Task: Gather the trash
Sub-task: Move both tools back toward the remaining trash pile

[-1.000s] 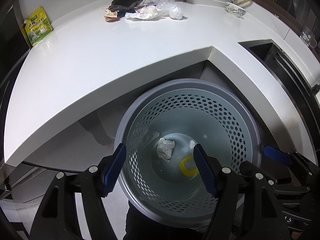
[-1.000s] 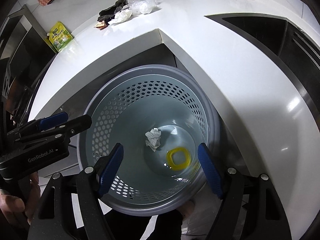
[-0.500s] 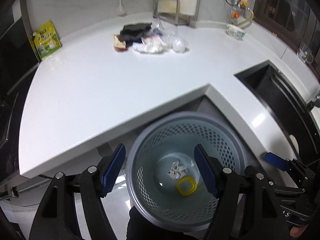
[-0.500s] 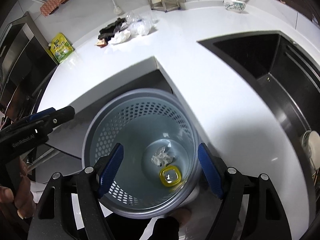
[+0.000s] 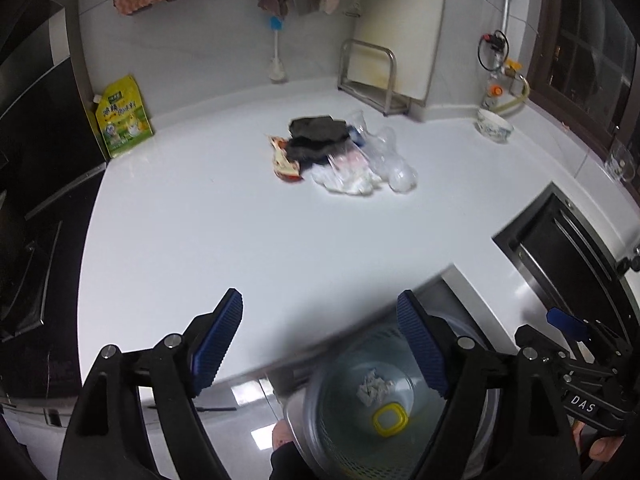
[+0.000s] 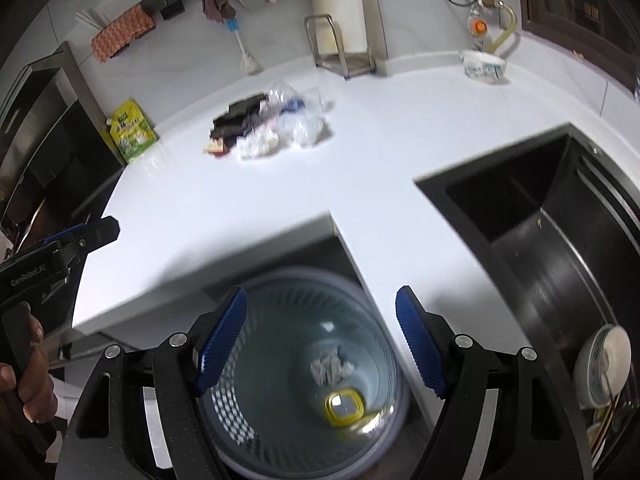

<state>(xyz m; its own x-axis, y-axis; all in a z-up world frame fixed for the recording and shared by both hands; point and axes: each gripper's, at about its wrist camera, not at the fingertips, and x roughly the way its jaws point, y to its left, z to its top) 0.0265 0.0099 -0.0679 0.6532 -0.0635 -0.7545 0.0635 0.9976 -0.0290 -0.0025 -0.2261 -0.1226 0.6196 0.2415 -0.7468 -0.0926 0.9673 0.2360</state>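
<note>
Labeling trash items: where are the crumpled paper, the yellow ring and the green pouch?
crumpled paper [image 6: 331, 367], right wrist view, its middle.
yellow ring [image 5: 390, 421], left wrist view, its left rim.
green pouch [image 5: 123, 118], left wrist view, its printed front.

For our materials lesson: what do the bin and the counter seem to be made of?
Bin: probably grey plastic, matte, its wall moulded with regular round holes. Counter: likely polished stone or solid surface, white, glossy, showing soft reflections near the sink.
</note>
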